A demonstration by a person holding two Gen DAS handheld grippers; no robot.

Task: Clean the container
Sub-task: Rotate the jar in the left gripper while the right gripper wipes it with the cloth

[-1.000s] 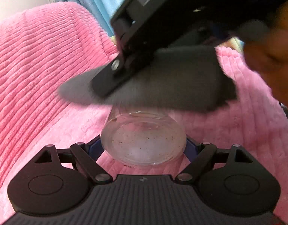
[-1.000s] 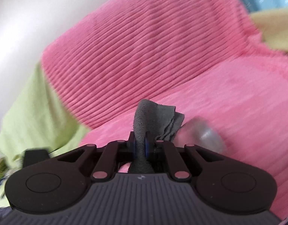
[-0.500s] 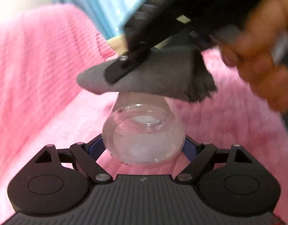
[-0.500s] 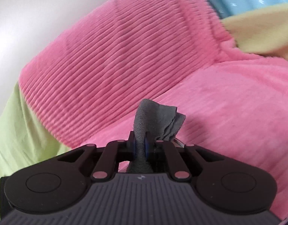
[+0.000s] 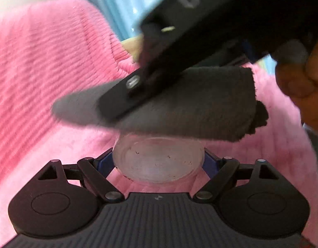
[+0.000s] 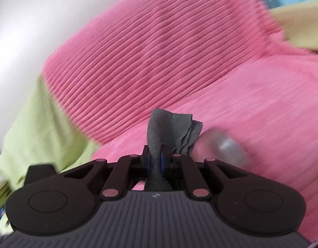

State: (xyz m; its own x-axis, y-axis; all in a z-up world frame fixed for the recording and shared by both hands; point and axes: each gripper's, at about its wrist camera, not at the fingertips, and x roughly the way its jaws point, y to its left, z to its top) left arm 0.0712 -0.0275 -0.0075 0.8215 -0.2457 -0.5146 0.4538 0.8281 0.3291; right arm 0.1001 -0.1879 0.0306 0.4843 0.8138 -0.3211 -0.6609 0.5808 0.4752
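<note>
Clear, smudged glass jar; fuzzy matt grey cloth; ribbed plush pink blanket; matt black plastic gripper.

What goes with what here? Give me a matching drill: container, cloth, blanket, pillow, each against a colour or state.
Things:
1. glass container
2. cloth
3. blanket
4. pillow

States:
A. light green, at the left
B. clear, speckled with dirt, held by the left gripper
C. pink, ribbed
D. grey, clamped in the right gripper

Pairs: 1-B, 2-D, 3-C, 4-A
</note>
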